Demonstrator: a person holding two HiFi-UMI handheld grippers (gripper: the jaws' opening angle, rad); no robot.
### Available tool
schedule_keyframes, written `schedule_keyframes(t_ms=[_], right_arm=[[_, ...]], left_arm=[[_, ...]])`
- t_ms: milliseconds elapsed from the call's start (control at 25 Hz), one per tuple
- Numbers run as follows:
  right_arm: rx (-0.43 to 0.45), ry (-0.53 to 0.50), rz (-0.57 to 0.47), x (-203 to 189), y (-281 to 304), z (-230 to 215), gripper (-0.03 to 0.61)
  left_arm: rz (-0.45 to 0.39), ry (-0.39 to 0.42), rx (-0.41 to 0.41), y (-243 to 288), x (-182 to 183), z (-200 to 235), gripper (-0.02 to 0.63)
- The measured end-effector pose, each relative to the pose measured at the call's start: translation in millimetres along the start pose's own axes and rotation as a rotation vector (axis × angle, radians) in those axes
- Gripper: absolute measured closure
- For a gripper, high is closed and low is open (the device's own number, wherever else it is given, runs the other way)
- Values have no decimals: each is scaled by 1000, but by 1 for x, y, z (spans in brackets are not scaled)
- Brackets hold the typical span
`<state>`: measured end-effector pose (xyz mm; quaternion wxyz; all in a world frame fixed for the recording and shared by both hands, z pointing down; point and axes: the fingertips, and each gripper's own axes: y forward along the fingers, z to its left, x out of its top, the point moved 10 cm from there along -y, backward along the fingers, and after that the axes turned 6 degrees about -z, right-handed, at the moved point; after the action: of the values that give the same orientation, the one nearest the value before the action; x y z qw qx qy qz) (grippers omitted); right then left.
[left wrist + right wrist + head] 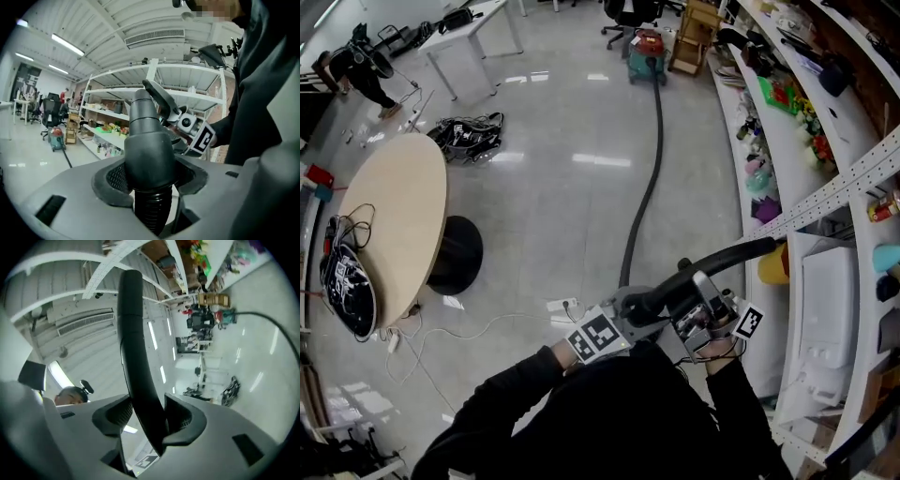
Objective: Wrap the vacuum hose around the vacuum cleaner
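Note:
The red and teal vacuum cleaner (649,52) stands far off on the floor. Its black hose (645,192) runs over the tiles up to my hands. My left gripper (630,311) is shut on the hose's smooth cuff (149,150), just above the ribbed part (151,213). My right gripper (701,307) is shut on the black rigid tube (136,357), which slants up to the right (736,255) in front of the shelves. The left gripper view shows the right gripper (190,127) close behind the cuff, and the vacuum cleaner (57,138) small at the far left.
A round wooden table (405,211) with a black object and cables on its near end stands at the left. A white power strip (562,306) lies on the floor near my hands. Long white shelves (806,197) line the right side. A black bag (471,136) lies on the floor.

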<state>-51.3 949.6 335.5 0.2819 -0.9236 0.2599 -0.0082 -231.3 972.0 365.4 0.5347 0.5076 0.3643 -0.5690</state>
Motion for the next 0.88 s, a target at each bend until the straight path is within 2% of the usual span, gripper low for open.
schedule_keyframes(t_ms=[80,200,280,360,440,520,600,640,720,800,880], right_arm=[[130,108,82,26,5,-6,365],[256,239,167,57,13,-18,365],[287,276,209,70,22,-25,367],[242,246,229,83,32,-28,367],[122,114,229,100,37,-31,363],[-12,-93,254,118,30,-32,354],[-91,-336,389,129,12,-31,356],[-108,-442,498,128,0,-30,356],[-104,-567,722,115,-22,-32,354],[-71,-647,853,99,-33,-33,350],[-42,-768,934,90,-30,-31,341]], left_arm=[[7,-45,-43,15,14,1,376],[10,-106,-67,41,26,0,374],[3,-155,-46,55,28,2,374],[-12,-206,12,67,29,7,374],[-44,-254,100,75,33,16,375],[-103,-313,193,77,41,30,376],[-186,-395,250,77,57,45,376],[-228,-442,254,77,66,51,376],[-282,-539,216,77,83,61,376],[-261,-617,163,80,93,70,376],[-185,-661,124,87,97,77,377]])
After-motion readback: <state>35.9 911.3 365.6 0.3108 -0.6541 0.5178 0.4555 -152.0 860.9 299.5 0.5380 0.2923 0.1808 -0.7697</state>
